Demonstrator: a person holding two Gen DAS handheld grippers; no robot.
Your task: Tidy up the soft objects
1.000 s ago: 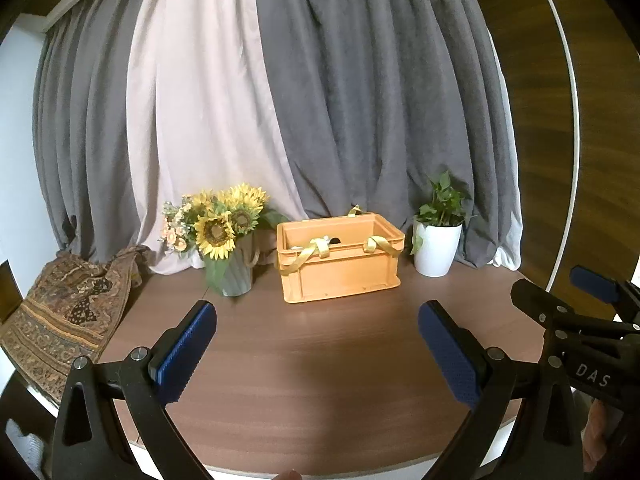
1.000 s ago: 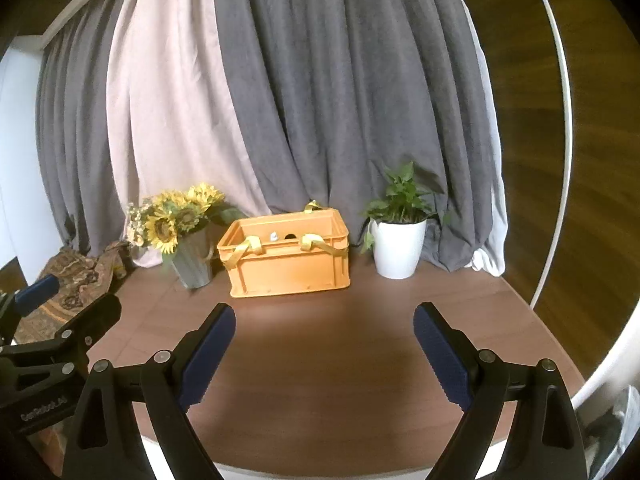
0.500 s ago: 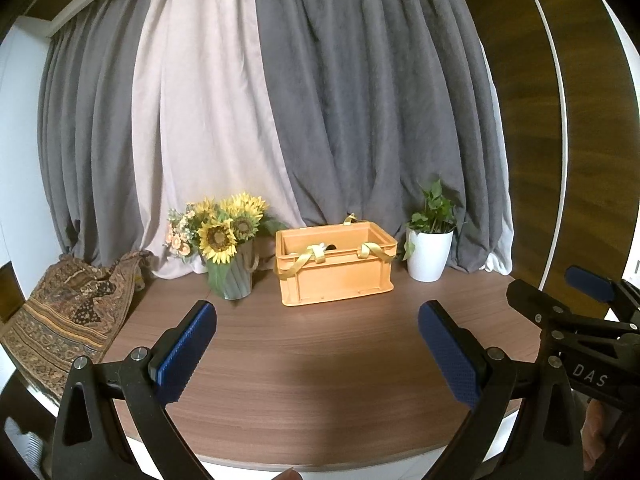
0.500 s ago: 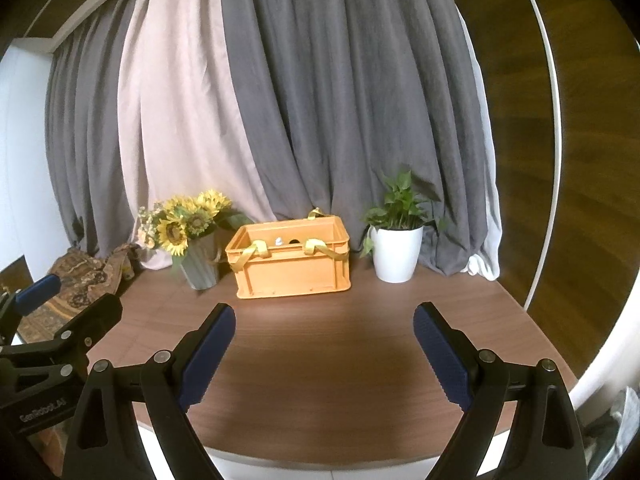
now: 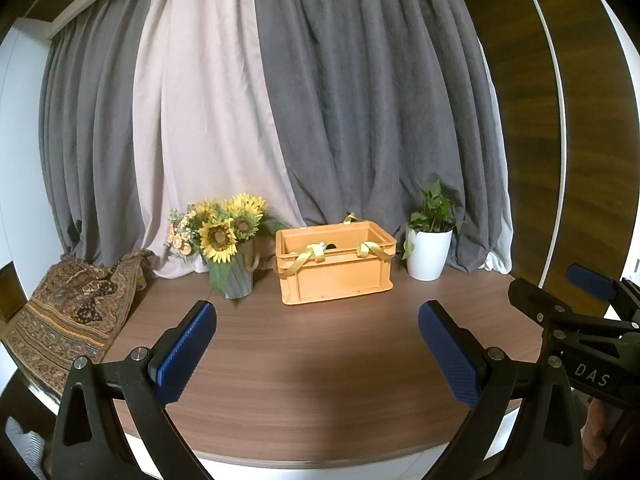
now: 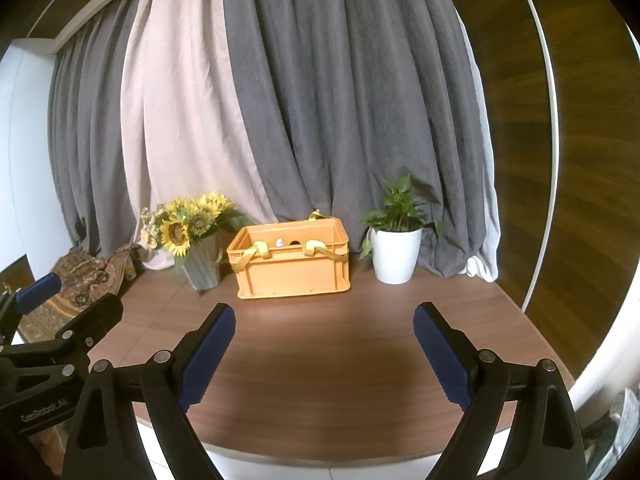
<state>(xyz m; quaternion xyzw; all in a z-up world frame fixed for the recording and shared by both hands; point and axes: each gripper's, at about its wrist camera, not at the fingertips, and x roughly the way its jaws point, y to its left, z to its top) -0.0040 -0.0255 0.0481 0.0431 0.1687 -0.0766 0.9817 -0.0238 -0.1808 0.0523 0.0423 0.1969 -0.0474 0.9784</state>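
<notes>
Crate sat straight ahead, well beyond both wide-open, empty grippers, left and right, neither clearly nearer.

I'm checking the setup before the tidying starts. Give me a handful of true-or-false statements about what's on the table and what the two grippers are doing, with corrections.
1. The orange crate stands between the sunflower vase and the white plant pot. True.
2. The right gripper is shut on a yellow strap. False: its fingers stand wide apart with nothing between them.
3. Yellow straps hang over the crate's front rim. True.
4. The patterned cloth lies inside the crate. False: it is draped at the table's left edge, apart from the crate.
5. The left gripper is open and empty. True.
</notes>
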